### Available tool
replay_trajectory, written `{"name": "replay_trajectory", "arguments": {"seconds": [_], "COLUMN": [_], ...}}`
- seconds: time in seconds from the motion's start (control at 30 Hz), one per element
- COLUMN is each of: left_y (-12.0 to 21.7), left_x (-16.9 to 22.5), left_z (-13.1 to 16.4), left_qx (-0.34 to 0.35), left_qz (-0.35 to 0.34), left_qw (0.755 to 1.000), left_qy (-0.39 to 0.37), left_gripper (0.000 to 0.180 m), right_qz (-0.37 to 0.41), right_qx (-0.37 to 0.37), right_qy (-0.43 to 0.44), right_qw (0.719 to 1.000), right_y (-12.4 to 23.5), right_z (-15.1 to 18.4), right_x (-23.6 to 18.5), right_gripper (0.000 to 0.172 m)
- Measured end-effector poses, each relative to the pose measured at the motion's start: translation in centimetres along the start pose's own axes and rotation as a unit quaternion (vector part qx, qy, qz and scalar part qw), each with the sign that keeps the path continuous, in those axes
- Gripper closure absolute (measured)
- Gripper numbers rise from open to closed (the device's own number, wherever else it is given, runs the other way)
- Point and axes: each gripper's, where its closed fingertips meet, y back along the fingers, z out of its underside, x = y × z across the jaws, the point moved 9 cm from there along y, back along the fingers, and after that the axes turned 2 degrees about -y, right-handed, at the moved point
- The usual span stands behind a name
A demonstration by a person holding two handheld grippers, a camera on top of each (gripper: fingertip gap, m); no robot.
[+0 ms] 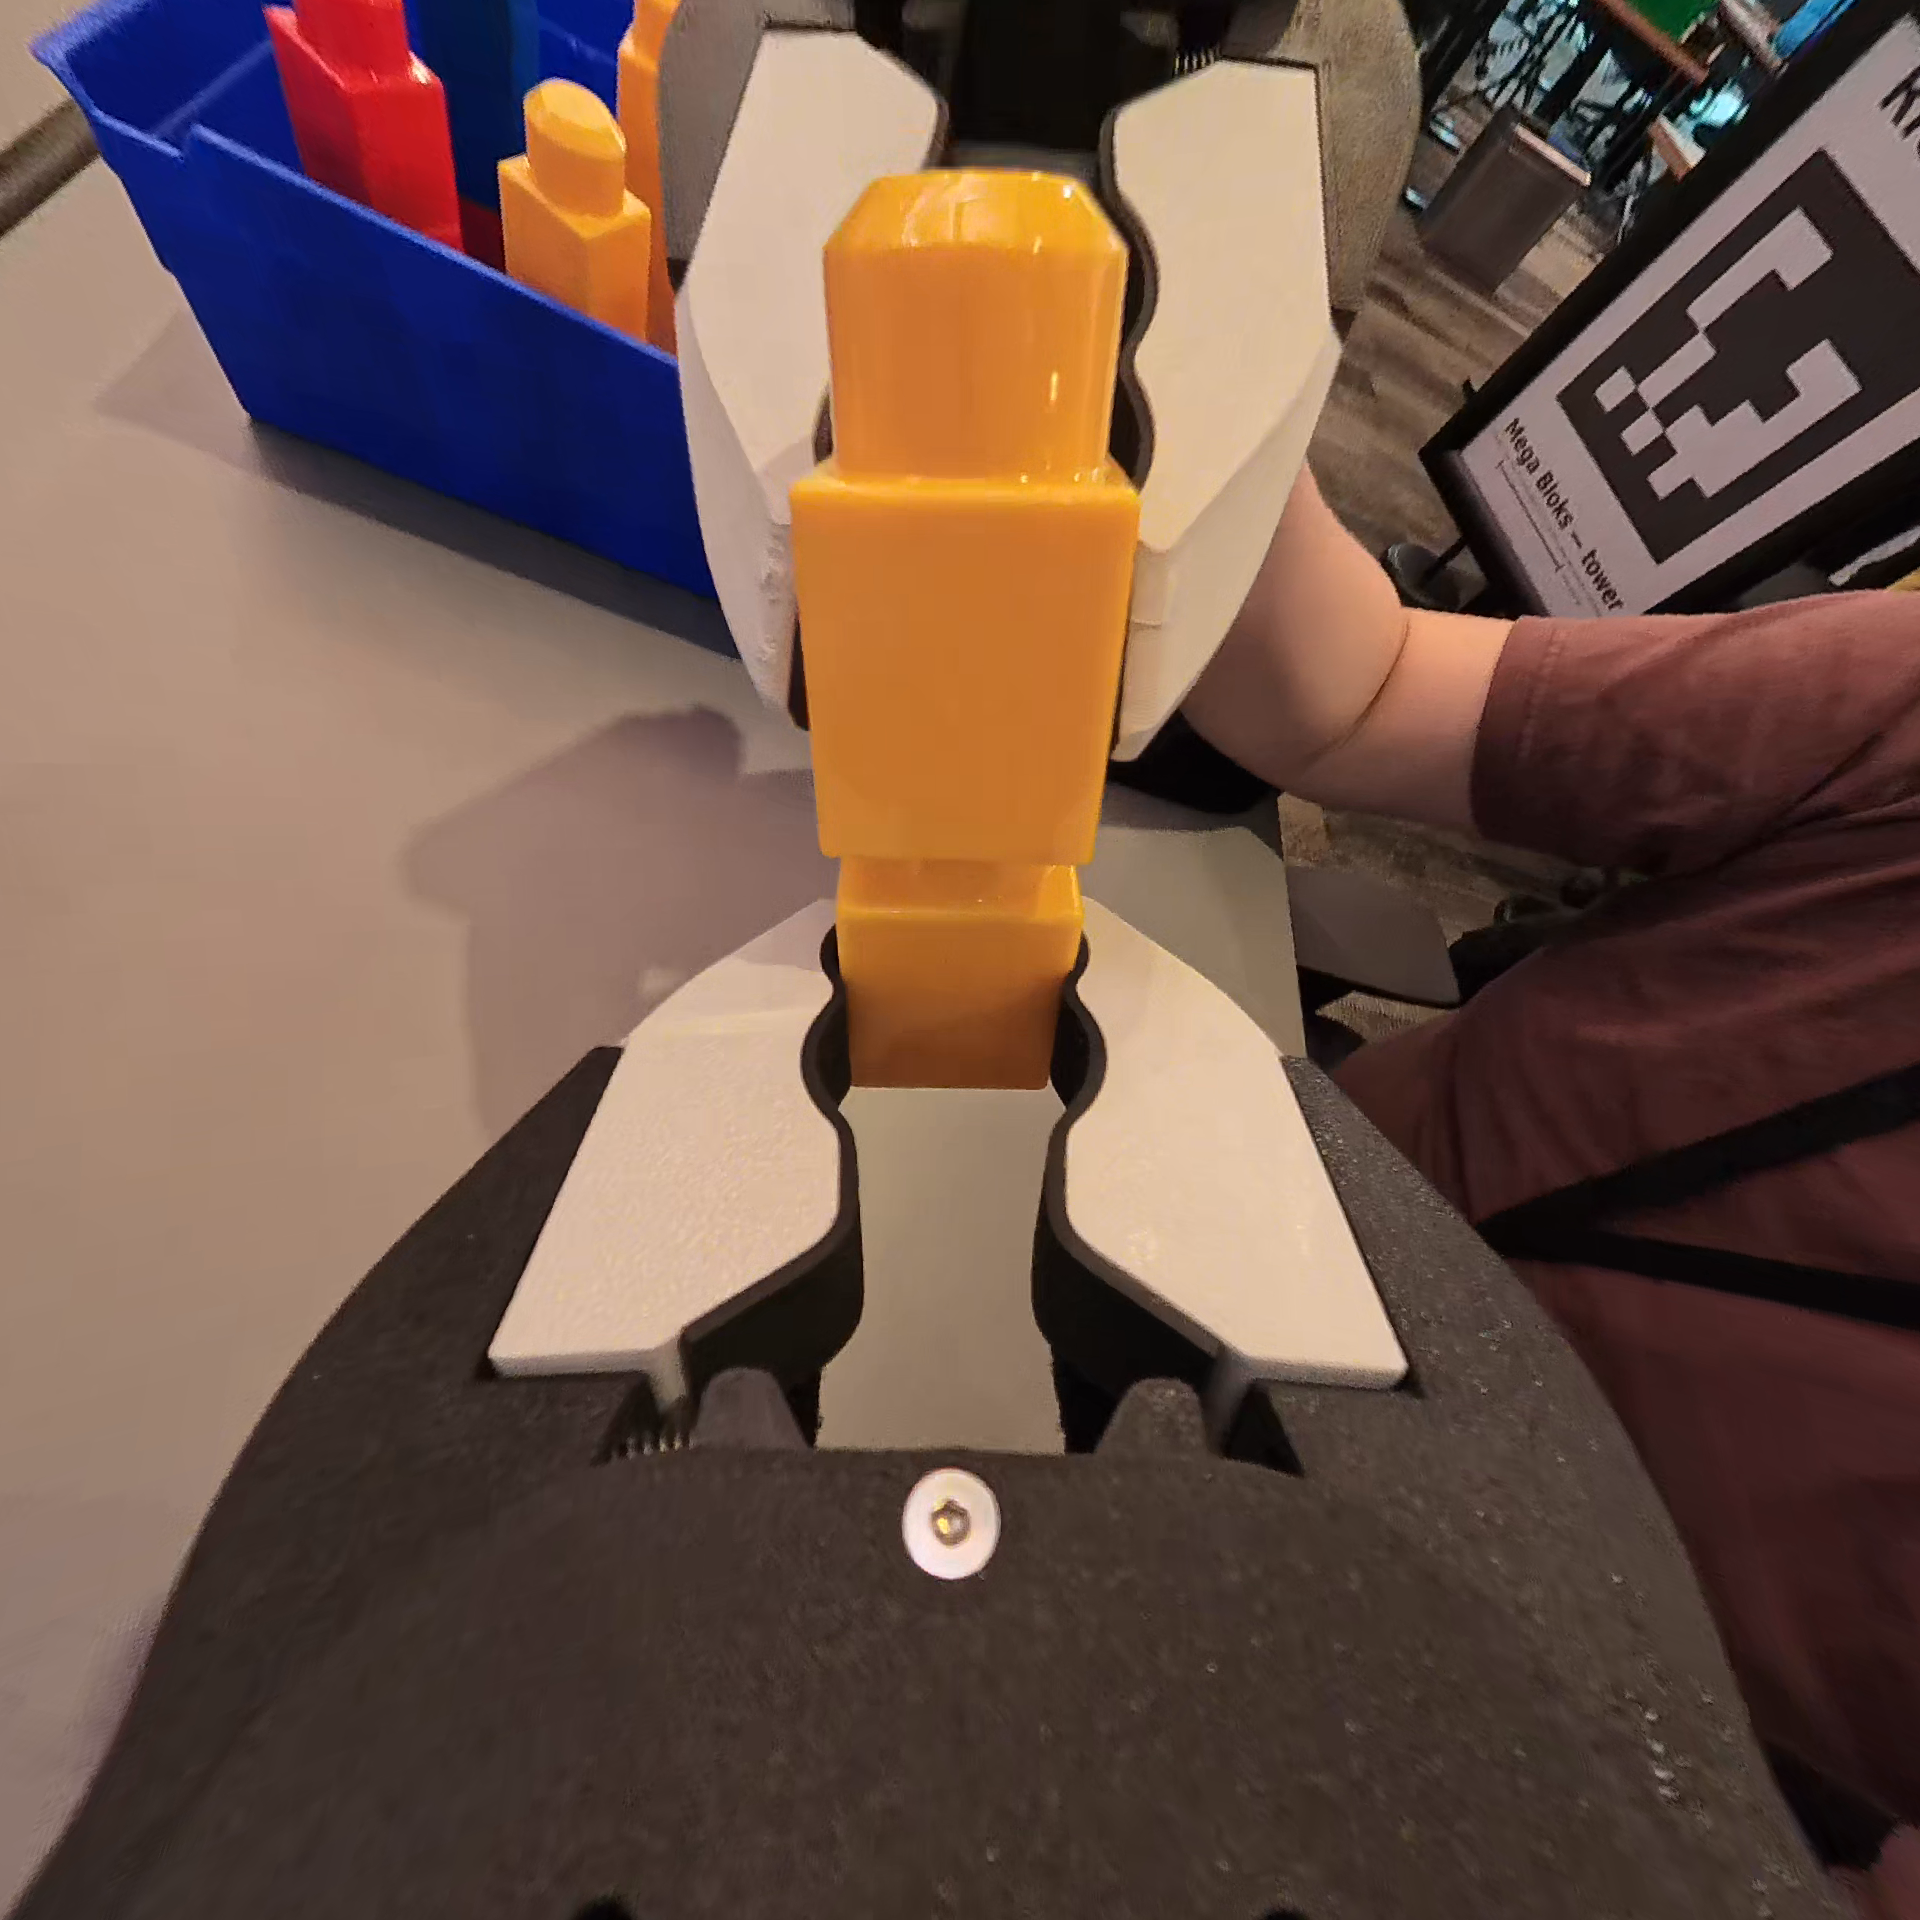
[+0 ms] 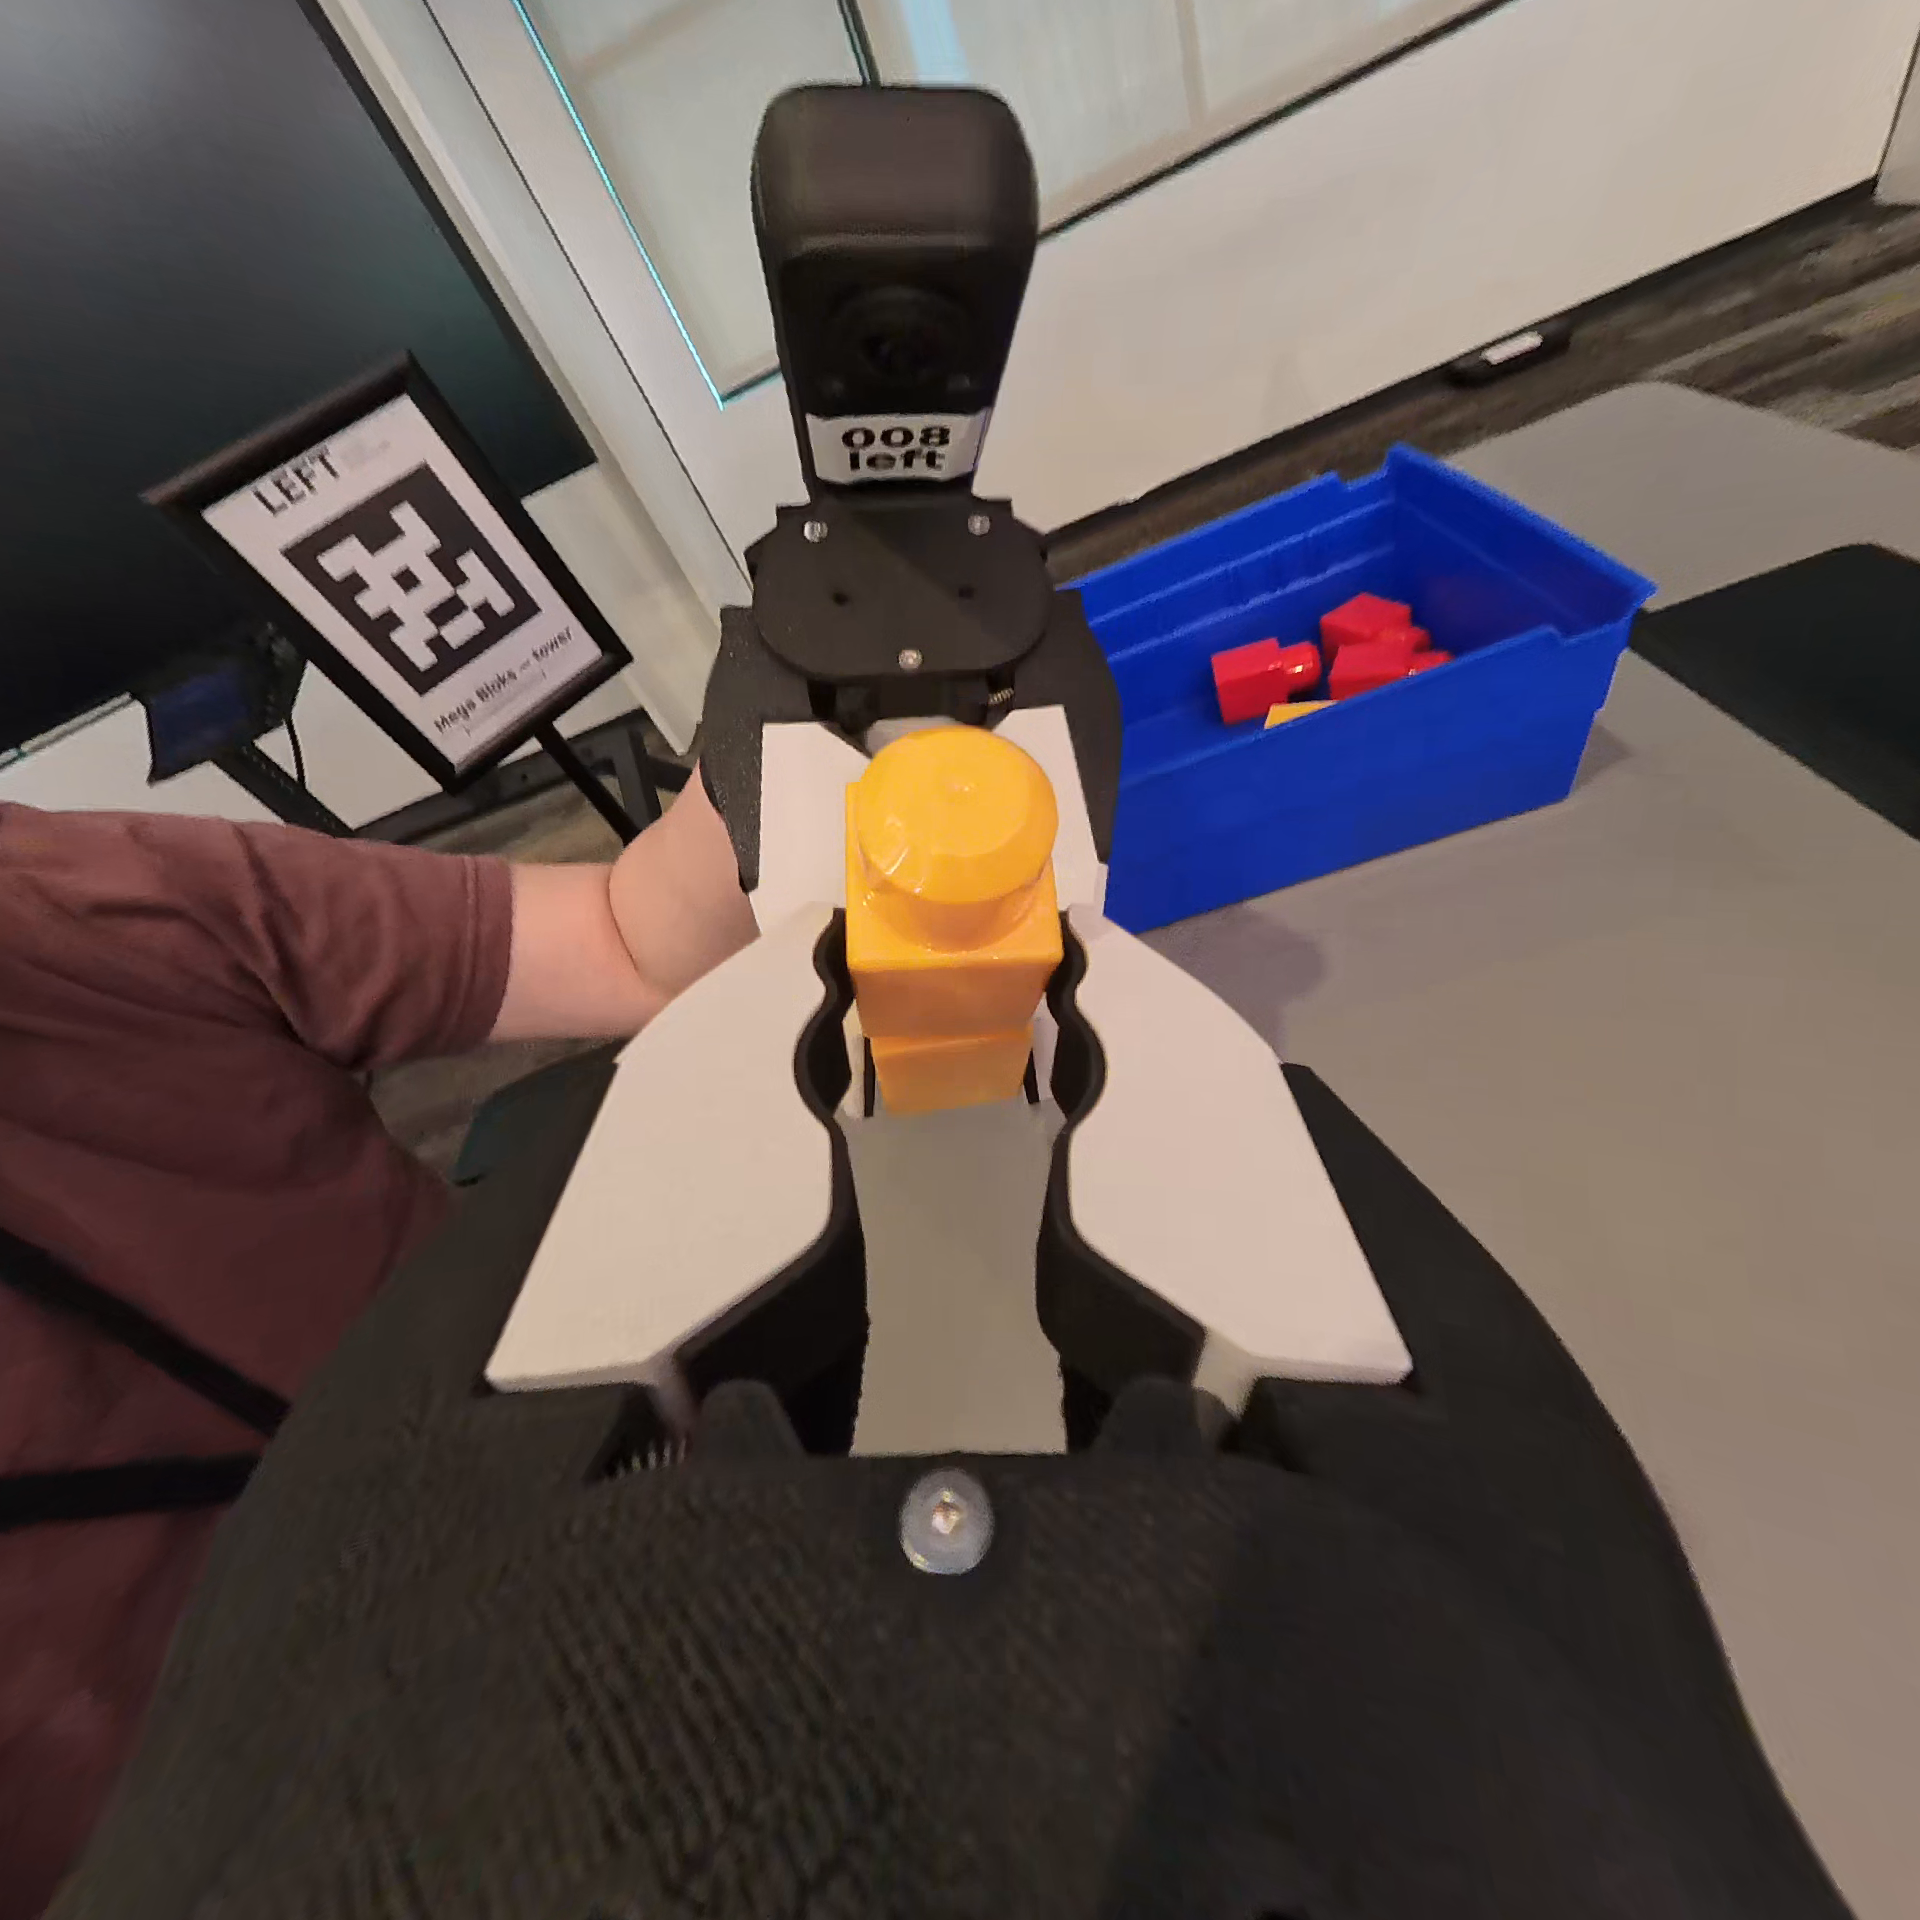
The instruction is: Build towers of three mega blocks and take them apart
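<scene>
Orange mega blocks [image 1: 961, 644], two stacked above the grey table [image 1: 208, 831], sit clamped between opposing grippers, the left gripper [image 1: 951, 997] pinching the lower block and the right gripper [image 2: 951, 997] the upper, so any skewed pull or push risks twisting one free.

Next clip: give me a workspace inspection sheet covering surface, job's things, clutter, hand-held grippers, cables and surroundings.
Surface: grey table, bare around the bin.
Job's things: two joined orange blocks, upper orange block on lower orange block; blue bin holding red blocks and more orange ones.
Clutter: nothing seen.
Grippers: left hand-held gripper clamps the lower block; right hand-held gripper clamps the upper block, from opposite sides.
Cables: nothing seen on the table.
Surroundings: framed marker sign on a stand, dark screen, carpeted floor, person's sleeve.
</scene>
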Motion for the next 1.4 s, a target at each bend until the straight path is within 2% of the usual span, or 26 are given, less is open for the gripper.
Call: {"name": "replay_trajectory", "arguments": {"seconds": [0.27, 0.67, 0.83, 0.93, 1.03, 1.1, 1.17, 1.27, 1.4], "left_y": [-0.9, -1.5, -1.8, -1.6, -0.5, 0.0, 0.1, 0.1, 0.0], "left_x": [0.2, 0.2, 0.3, 0.1, -0.3, -0.7, -1.0, -0.9, -0.9], "left_z": [0.5, 0.4, 0.8, 0.7, -0.1, -0.3, -0.2, -0.3, -0.2], "left_qx": [-0.045, -0.041, -0.06, -0.046, 0.031, 0.065, 0.068, 0.076, 0.063], "left_qz": [0.003, 0.023, 0.033, 0.049, 0.073, 0.07, 0.064, 0.077, 0.07], "left_qw": [0.999, 0.999, 0.998, 0.998, 0.996, 0.994, 0.993, 0.991, 0.993], "left_qy": [-0.011, -0.008, -0.011, 0.0, 0.034, 0.059, 0.069, 0.075, 0.071], "left_gripper": [0.145, 0.146, 0.146, 0.145, 0.145, 0.145, 0.145, 0.145, 0.145], "right_qz": [0.014, 0.005, 0.015, 0.007, -0.009, 0.001, 0.006, 0.003, -0.014], "right_qx": [-0.082, -0.098, -0.127, -0.103, -0.005, 0.024, 0.053, 0.087, 0.072], "right_qy": [0.032, 0.003, 0.024, 0.009, -0.018, -0.029, -0.039, -0.061, -0.064], "right_qw": [0.996, 0.995, 0.991, 0.995, 1.0, 0.999, 0.998, 0.994, 0.995], "right_y": [-0.1, 0.1, -0.1, -0.1, -0.1, -0.4, -0.7, -0.9, -0.9], "right_z": [0.7, 1.0, 1.3, 1.1, 0.1, 0.0, -0.2, -0.2, 0.1], "right_x": [-0.5, -0.4, -0.8, -0.6, -0.1, 0.2, 0.3, 0.6, 0.9], "right_gripper": [0.135, 0.134, 0.134, 0.134, 0.134, 0.128, 0.124, 0.133, 0.134]}}
